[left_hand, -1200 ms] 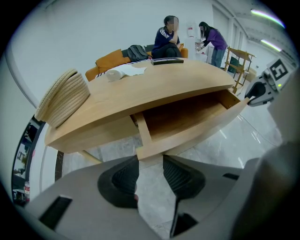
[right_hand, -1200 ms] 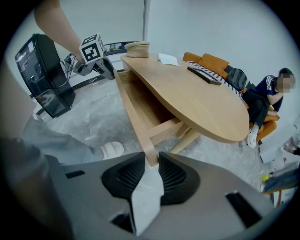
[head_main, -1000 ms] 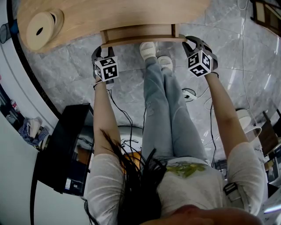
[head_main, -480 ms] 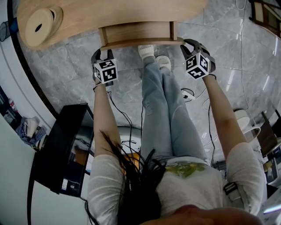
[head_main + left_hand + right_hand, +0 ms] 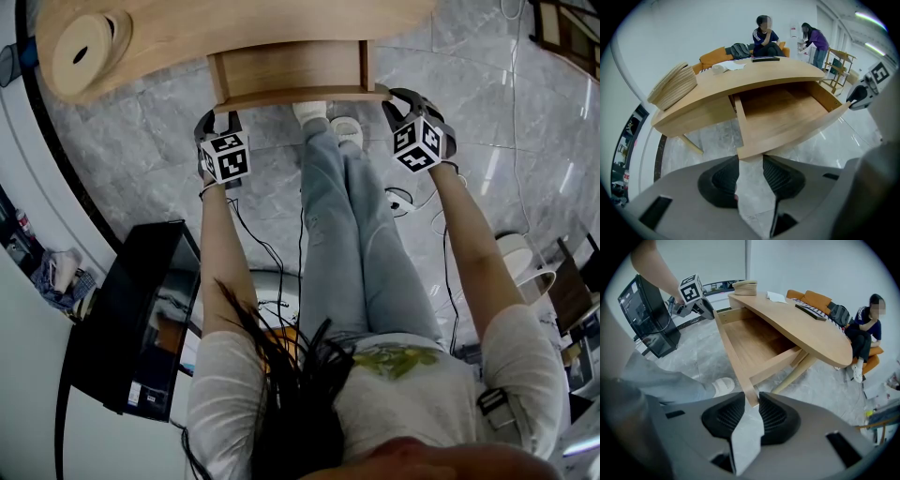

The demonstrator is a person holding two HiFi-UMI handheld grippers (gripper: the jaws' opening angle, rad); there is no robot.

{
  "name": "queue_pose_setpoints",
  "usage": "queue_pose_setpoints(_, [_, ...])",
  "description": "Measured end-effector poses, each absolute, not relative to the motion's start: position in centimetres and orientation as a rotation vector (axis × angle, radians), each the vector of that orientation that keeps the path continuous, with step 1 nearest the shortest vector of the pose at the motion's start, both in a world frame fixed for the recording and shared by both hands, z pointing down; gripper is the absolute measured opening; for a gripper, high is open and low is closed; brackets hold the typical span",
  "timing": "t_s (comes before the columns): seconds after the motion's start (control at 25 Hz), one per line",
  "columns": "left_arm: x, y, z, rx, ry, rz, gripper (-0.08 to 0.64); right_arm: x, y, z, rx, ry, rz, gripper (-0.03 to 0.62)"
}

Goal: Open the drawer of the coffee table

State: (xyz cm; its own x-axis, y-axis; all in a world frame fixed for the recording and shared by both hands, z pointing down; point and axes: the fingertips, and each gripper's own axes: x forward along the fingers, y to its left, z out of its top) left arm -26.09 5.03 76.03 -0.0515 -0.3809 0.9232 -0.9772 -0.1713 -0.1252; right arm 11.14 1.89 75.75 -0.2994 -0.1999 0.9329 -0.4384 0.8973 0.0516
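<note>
Drawer (image 5: 291, 67) slid further out, corners gripped between jaws.

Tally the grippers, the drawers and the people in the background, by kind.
Grippers: 2, left gripper and right gripper
Drawers: 1, the drawer, pulled out
Background people: 2, seated person and standing person
Total: 5

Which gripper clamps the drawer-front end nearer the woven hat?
Left gripper: the woven hat sits at its end; the right gripper clamps the far corner.

Left hand-held gripper (image 5: 751, 158), right hand-held gripper (image 5: 752, 397): both clamped.
</note>
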Motion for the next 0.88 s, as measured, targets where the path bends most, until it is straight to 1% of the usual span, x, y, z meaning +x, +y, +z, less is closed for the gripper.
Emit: queue_pose_setpoints(0.88, [-26.4, 6.4, 75.1, 1.593, -1.507, 1.188, 0.152, 10.8, 3.9, 75.5, 0.439, -1.91, 0.264, 0.097])
